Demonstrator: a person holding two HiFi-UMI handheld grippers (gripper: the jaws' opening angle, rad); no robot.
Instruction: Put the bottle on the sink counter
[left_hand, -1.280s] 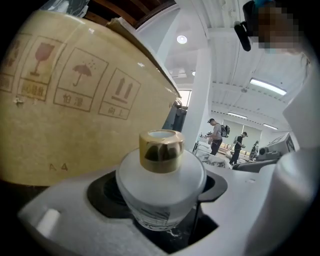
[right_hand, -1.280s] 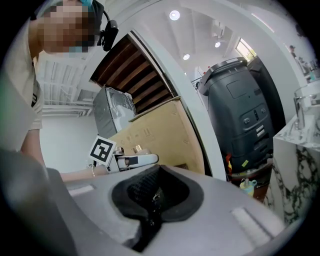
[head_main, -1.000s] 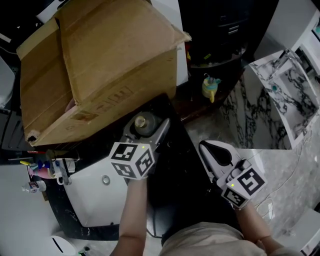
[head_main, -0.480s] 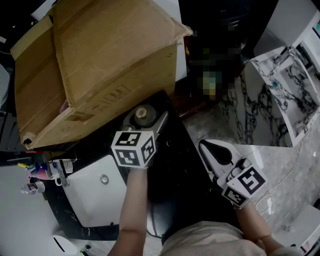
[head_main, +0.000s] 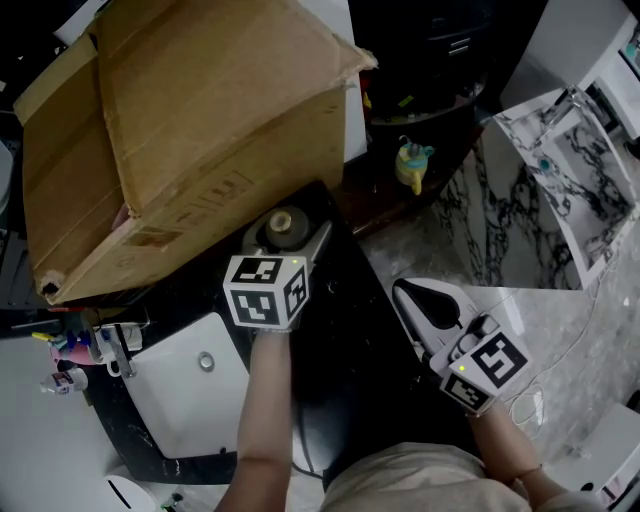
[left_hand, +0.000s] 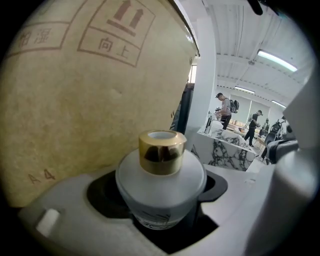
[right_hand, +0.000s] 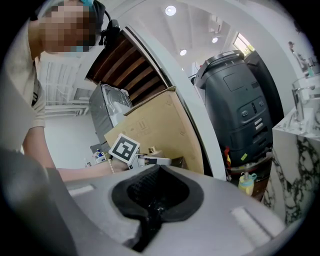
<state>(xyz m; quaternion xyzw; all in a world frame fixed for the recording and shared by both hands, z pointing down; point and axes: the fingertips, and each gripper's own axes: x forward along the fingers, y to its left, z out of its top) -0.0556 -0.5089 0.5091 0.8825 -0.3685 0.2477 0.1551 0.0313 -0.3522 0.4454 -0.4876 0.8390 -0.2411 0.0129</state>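
A frosted white bottle (left_hand: 160, 180) with a gold cap (left_hand: 161, 151) sits between the jaws of my left gripper (left_hand: 161, 212), which is shut on its round body. In the head view the same bottle (head_main: 281, 226) and the left gripper (head_main: 290, 238) hang just over the black sink counter (head_main: 345, 340), close against the cardboard box (head_main: 190, 130). My right gripper (head_main: 412, 297) hovers off the counter's right edge with its jaws shut and nothing in them; in its own view the right gripper's (right_hand: 150, 212) dark pads meet.
A white sink basin (head_main: 195, 385) is set into the counter at the left, with small toiletries (head_main: 85, 345) beside it. A yellow toy-like bottle (head_main: 413, 166) stands on a dark shelf behind. A marble-patterned unit (head_main: 560, 190) fills the right.
The left gripper has sunk a little toward the counter with the bottle and rolled slightly, so its marker cube faces up more squarely. The right gripper has stayed put.
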